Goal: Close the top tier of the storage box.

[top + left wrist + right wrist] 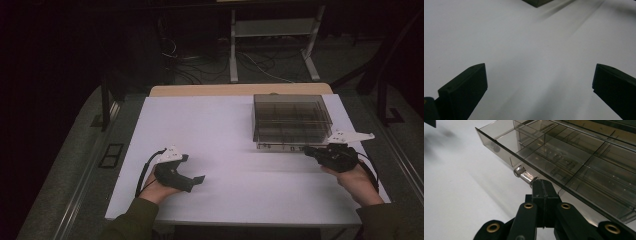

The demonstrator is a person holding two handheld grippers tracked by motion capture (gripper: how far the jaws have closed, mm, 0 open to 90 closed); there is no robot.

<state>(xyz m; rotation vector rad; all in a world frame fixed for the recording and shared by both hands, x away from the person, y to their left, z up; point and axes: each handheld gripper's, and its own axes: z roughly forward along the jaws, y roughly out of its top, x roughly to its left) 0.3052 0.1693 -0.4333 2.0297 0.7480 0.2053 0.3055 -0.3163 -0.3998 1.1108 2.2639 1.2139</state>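
Right gripper on the drawer knob, left one idle.

At eight o'clock on the table [225,125], the left gripper [192,181] rests with jaws spread wide; at three o'clock the right gripper [543,185] pinches the shiny knob [522,173] on the smoky compartment drawer [564,152].

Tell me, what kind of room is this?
Probably a lab or workshop set up for recording: a white-covered table with a smoky plastic drawer box, loose cables on the floor, and a metal stand behind.

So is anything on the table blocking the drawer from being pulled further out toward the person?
Nothing visible: the right gripper is shut on the drawer's knob, and the white table in front of the drawer is bare.
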